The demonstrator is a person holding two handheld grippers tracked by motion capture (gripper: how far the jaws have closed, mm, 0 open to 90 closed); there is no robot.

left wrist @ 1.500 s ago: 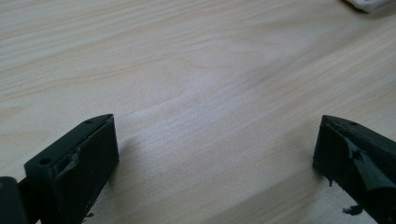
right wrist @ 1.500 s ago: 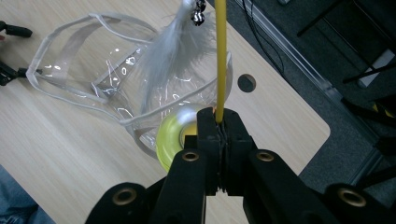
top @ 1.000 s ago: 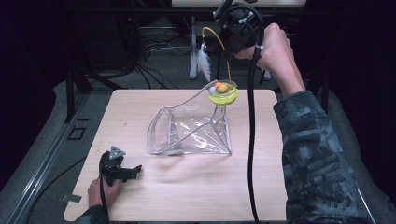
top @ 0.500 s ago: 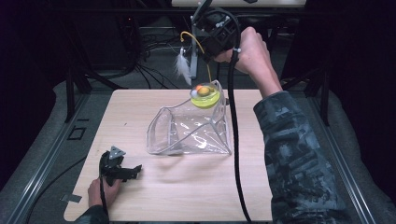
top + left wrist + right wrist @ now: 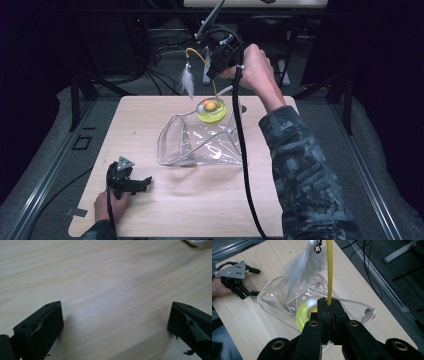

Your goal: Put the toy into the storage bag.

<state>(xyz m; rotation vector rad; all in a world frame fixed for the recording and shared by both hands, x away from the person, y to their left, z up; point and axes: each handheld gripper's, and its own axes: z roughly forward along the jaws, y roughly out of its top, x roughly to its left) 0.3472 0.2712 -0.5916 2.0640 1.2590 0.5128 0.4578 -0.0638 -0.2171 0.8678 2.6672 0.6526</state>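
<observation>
High view: the right tongs (image 5: pixel 214 67) are hanging above the far edge of the bench (image 5: pixel 150 120), clamped on a yellow wand (image 5: pixel 216 87) with a white feather (image 5: pixel 188 82) dangling from its curved end. The wand is running down to a yellow-green ring toy (image 5: pixel 211 111) sitting at the mouth of a clear plastic bag (image 5: pixel 200 142), which is lying mid-bench with its opening facing away from the person. The left tongs (image 5: pixel 142 182) are resting on the bench near the front left corner, well apart from the bag, held by the left hand (image 5: pixel 111 205).

Left gripper view: the left tongs (image 5: pixel 115 322) are standing wide open with nothing between them, bare wood grain of the bench (image 5: pixel 105 277) underneath.

Right gripper view: the right tongs (image 5: pixel 328 308) are pinched tight on the yellow wand (image 5: pixel 329 270), jaws almost meeting around it. The feather (image 5: pixel 299 265) and small dark beads (image 5: pixel 318 245) are hanging beside the wand. Below, the ring toy (image 5: pixel 303 313) is lying at the clear bag (image 5: pixel 274 296). The left tongs (image 5: pixel 249 282) are lying farther off on the bench (image 5: pixel 244 322).
</observation>
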